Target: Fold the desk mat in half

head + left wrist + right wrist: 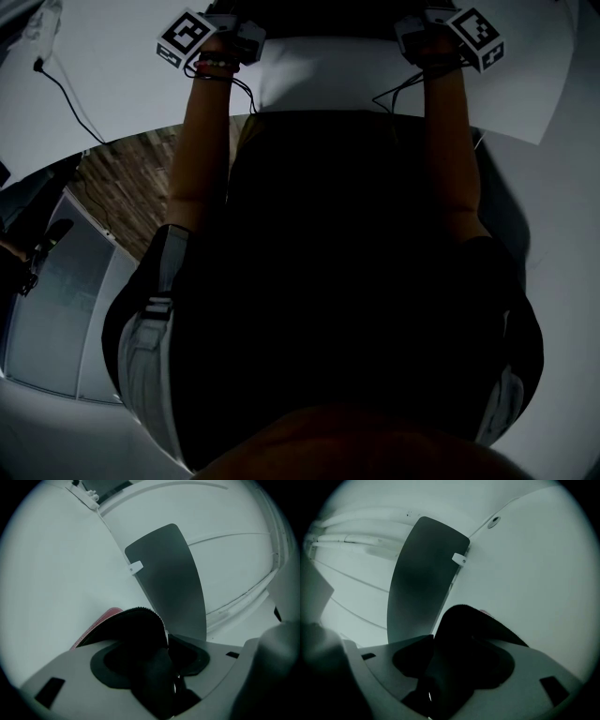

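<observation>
The right tool (454,665) has its jaws spread wide, with the desk mat's (464,620) dark curled corner between them above the white table (534,573). Farther left is a dark grey panel (422,573).

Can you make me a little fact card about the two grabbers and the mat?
desk mat: dark top, stitched edge, pink underside showing
left gripper: open, a desk mat corner between its jaws
right gripper: open, a desk mat corner between its jaws too
table: white
fold: cannot tell if finished
</observation>
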